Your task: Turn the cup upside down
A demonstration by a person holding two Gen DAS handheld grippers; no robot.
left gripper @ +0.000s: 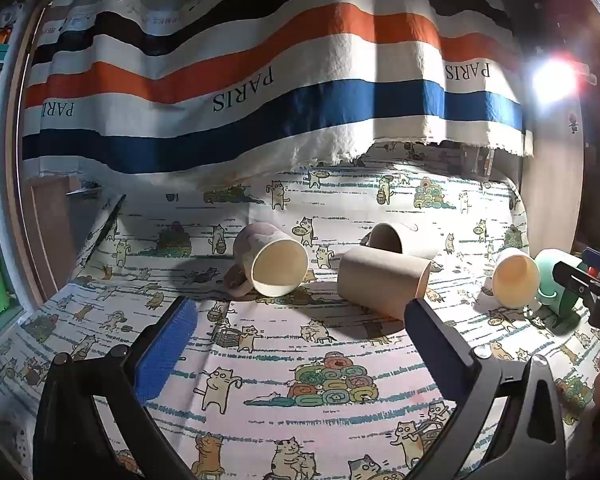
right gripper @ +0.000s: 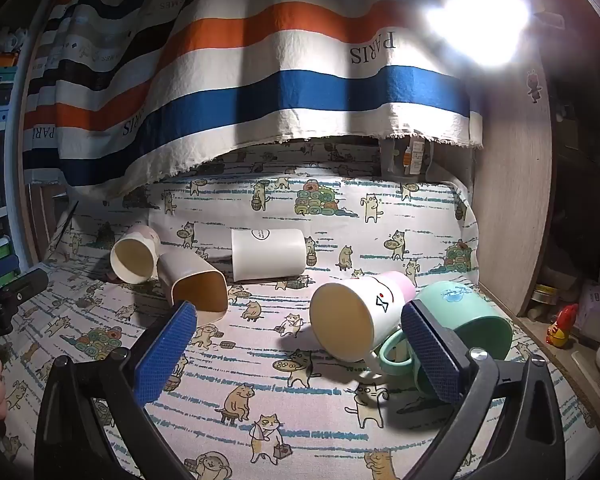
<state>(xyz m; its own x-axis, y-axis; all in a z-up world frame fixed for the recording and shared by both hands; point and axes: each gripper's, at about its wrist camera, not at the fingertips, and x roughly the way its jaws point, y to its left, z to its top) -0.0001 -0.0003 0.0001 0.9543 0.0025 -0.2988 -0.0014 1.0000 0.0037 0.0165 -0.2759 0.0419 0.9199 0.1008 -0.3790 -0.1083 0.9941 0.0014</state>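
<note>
Several cups lie on their sides on a cat-print cloth (left gripper: 284, 344). In the left wrist view, a beige mug with a handle (left gripper: 268, 264) lies ahead at centre-left, a tan square cup (left gripper: 380, 284) just ahead of my right finger, a white cup (left gripper: 396, 240) behind it, a white-pink cup (left gripper: 514, 280) and a mint mug (left gripper: 560, 292) at right. My left gripper (left gripper: 300, 312) is open and empty, short of the cups. In the right wrist view, my right gripper (right gripper: 300, 316) is open and empty; the white-pink cup (right gripper: 356, 316) lies between the fingers' line, the mint mug (right gripper: 460, 320) behind my right finger.
A striped PARIS cloth (left gripper: 260, 92) hangs over the back of the table. A wooden panel (right gripper: 508, 208) bounds the right side. A bright lamp (right gripper: 480, 20) glares at upper right. The tan square cup (right gripper: 196, 284), beige mug (right gripper: 134, 254) and white cup (right gripper: 268, 254) show at left-centre.
</note>
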